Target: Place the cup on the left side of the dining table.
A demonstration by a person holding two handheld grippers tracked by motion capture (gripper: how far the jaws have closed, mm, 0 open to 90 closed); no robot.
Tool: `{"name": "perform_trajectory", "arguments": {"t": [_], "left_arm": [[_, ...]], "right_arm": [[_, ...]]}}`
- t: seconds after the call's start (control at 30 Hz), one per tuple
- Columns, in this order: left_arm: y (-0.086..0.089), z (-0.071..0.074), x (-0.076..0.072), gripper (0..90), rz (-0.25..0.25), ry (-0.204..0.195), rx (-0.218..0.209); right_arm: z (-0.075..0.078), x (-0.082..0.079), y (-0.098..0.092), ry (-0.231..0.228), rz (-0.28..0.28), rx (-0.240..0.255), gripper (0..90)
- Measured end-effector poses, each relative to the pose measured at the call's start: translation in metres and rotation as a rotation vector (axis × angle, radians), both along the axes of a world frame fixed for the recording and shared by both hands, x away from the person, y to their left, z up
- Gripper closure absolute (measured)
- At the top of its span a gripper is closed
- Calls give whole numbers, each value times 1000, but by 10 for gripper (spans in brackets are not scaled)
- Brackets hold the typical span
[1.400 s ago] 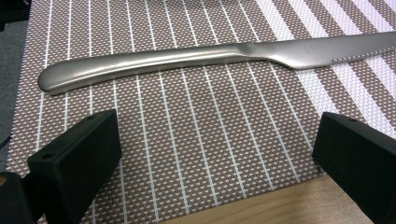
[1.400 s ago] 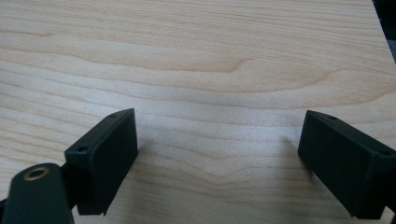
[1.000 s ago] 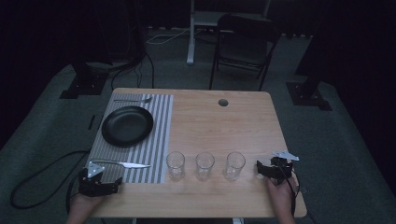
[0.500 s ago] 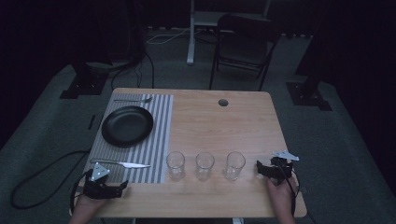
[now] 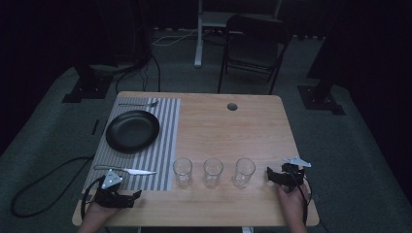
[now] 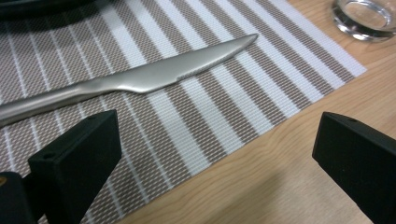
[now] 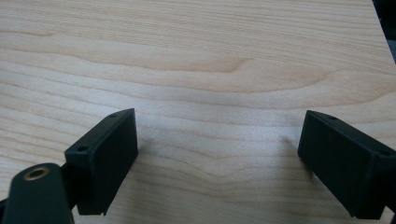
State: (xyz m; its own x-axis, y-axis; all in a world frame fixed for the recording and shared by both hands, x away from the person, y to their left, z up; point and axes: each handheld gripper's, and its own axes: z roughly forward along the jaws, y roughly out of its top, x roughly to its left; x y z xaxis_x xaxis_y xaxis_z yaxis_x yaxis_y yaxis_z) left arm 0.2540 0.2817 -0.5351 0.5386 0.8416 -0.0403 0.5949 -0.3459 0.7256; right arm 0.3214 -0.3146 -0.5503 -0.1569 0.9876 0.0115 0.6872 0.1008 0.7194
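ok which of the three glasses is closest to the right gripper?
The rightmost glass in the row, just left of the right gripper. The middle glass and left glass sit farther toward the placemat.

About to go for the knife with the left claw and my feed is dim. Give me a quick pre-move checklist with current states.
1. Left claw open: ok, jaws wide apart with nothing between them.
2. Knife free to take: ok, it lies flat on the striped placemat, untouched.
3. Left claw lined up on the knife: not ok, the knife lies beyond the jaw tips.
4. Nearest glass out of the way: ok, it stands off the placemat, apart from the blade tip.
5. Right claw parked: ok, open over bare table, beside the right-hand glass.
6. Knife handle end: cannot tell, cut off in the left gripper view.
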Motion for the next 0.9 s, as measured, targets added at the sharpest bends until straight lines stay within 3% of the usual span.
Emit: {"name": "perform_trajectory", "arguments": {"t": [0.07,0.13,0.47,0.9], "left_arm": [[-3,1,0,17,-37,11,-36],[-5,1,0,17,-49,15,-40],[-26,3,2,17,-104,10,-15],[-51,11,5,18,-184,-15,-50]], "right_arm": [[0,0,0,0,0,0,116],[0,0,0,0,0,0,116],[0,0,0,1,0,1,116],[0,0,0,0,0,0,116]]}}
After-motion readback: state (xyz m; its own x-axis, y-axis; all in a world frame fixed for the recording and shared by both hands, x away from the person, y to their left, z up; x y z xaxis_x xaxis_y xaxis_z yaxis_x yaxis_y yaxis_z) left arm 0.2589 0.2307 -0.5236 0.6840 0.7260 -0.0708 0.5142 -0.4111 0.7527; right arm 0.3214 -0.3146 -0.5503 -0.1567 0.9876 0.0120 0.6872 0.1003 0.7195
